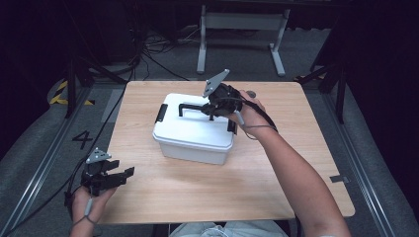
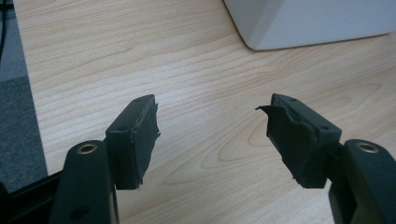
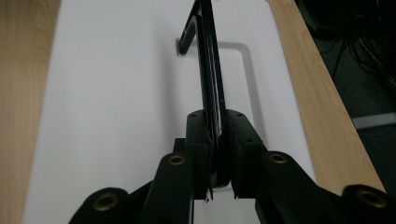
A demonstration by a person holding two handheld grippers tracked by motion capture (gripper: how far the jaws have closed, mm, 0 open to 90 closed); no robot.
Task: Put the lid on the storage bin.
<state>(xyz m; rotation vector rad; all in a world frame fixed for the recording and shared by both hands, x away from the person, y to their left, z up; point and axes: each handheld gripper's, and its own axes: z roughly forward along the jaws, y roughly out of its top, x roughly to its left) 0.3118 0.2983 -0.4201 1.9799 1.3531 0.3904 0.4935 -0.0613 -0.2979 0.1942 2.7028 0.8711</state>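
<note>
Here, on the wooden desk [image 1: 276, 177], a white lidded box [image 1: 193, 129] sits mid-desk; its black handle [image 1: 190, 107] runs along the lid, raised and clamped end-on by the right gripper [image 3: 217, 154]. The left gripper [image 2: 212, 135] waits at the near-left corner, jaws wide and empty, well apart from the box.

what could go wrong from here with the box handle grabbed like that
1. The right tool is shut on the thin black handle near one end, so lifting could tilt the white storage box or let the handle slip.
2. Whether the black side latches are locked cannot be told; if not, the lid might come up alone.
3. The left tool sits open at the table's near corner, apart from the box, giving no support.
</note>
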